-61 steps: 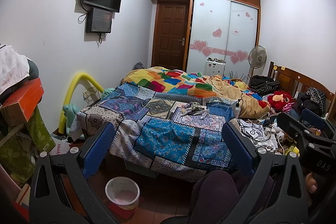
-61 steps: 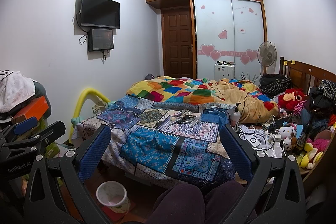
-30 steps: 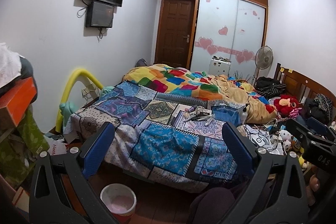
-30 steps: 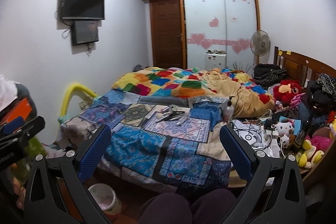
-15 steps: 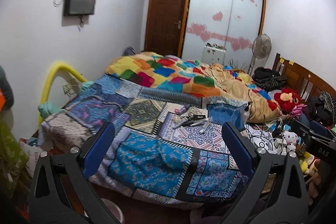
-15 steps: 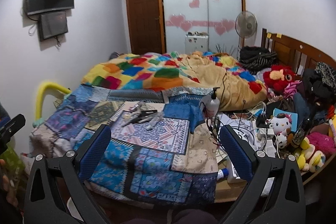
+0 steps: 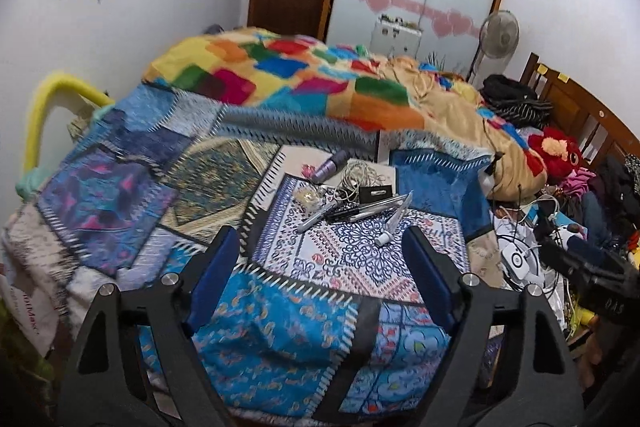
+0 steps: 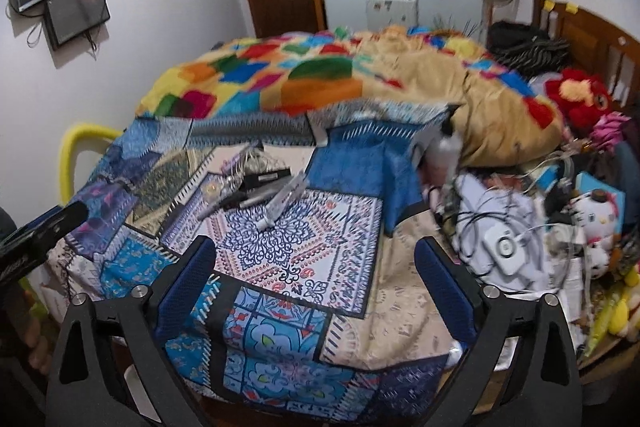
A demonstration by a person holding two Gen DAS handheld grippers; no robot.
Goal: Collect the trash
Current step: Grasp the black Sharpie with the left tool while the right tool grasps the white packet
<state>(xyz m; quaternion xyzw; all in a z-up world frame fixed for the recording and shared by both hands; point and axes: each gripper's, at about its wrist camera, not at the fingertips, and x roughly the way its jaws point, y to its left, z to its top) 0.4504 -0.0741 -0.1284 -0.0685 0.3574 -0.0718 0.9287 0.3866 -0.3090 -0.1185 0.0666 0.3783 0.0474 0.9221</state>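
Bedroom clutter fills both views: a bed (image 7: 120, 195) under a patchwork quilt (image 7: 304, 315), with a small heap of litter (image 7: 352, 203) lying on the white-and-blue patch near its middle, ahead of both tools. The heap holds pens, a white tube (image 7: 394, 223), a black card (image 7: 374, 191), a tangle of cord (image 7: 358, 179) and a purple cylinder (image 7: 332, 167), all touching or overlapping. The left gripper (image 7: 324, 263) and right gripper (image 8: 316, 267) both hang over the near edge of the bed with fingers spread wide and nothing between them. The step looks like the reach toward the heap; it would go best by taking one loose piece from the rim, such as the tube, with the fingers straddling it across its narrow width and pressing lightly into the soft quilt. The cord could snag and drag its neighbours along. To the right lie cables (image 8: 492, 223), a white charger (image 8: 502, 247) and plush toys (image 8: 596, 223), probably not trash, and near enough to be caught by mistake
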